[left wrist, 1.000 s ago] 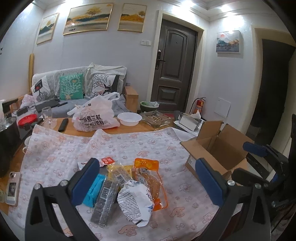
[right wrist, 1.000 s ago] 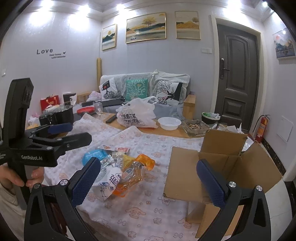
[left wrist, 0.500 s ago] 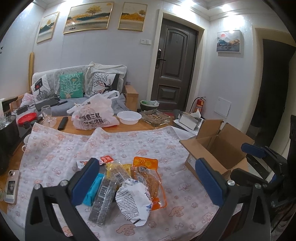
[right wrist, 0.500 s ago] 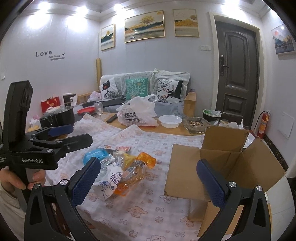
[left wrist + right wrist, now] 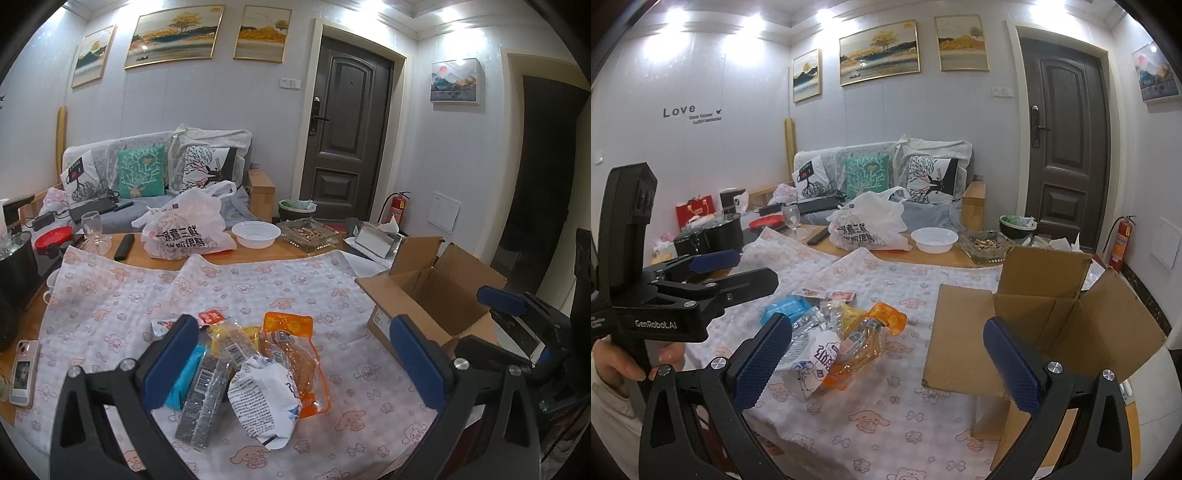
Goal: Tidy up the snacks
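A pile of snack packets [image 5: 251, 365] lies on the patterned cloth: an orange pack [image 5: 295, 350], a white bag [image 5: 264, 400], a dark bar pack [image 5: 205, 398], a blue pack [image 5: 183, 380] and a yellow one. The pile also shows in the right wrist view [image 5: 838, 332]. An open cardboard box [image 5: 436, 291] stands to the right of it [image 5: 1052, 325]. My left gripper [image 5: 295, 362] is open and empty above the pile. My right gripper [image 5: 890, 358] is open and empty between pile and box; it also shows in the left wrist view [image 5: 517, 325].
A white plastic bag [image 5: 188, 232], a white bowl [image 5: 256, 233], a glass tray [image 5: 306, 232], a remote [image 5: 123, 246] and a wine glass [image 5: 91, 229] stand at the table's far side. A phone [image 5: 23, 373] lies at the left edge. A black pot [image 5: 716, 230] sits far left.
Both grippers have drifted slightly; the view of the table shifted a little. Nothing was taken hold of and the snacks lie as before.
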A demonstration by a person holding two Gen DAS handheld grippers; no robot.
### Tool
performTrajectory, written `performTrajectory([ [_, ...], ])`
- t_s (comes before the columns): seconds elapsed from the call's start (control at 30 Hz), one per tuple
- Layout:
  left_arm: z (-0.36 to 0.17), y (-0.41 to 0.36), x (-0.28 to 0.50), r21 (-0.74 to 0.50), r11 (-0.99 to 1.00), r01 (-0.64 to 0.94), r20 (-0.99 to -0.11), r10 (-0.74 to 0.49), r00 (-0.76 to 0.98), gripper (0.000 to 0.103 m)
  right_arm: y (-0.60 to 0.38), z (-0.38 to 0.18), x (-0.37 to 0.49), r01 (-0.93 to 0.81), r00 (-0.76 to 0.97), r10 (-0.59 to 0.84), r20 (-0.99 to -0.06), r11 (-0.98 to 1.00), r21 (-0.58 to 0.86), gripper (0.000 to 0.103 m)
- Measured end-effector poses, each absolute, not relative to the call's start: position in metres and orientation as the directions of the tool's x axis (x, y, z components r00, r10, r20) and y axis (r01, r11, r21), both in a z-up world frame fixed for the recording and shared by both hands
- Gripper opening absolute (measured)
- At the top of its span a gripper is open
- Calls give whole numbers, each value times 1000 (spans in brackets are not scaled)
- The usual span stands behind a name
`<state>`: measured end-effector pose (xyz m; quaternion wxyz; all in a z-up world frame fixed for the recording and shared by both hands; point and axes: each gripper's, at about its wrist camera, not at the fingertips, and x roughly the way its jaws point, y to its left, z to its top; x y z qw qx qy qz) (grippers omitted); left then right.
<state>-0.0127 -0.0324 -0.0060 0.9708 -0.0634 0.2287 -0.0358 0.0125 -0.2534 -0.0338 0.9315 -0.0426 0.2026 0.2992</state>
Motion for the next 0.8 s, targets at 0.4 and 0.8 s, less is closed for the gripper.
performTrajectory([
  [0.4,-6,-33,-13,-133,991,30,-439,-86,894,102,-248,-38,17,-573,736,542,-406,818,53,103],
  [0.8,-24,4,3,-48,999,-24,-509,-4,861,102,-197,-55,27,-683,633,616,-469,730,37,84],
])
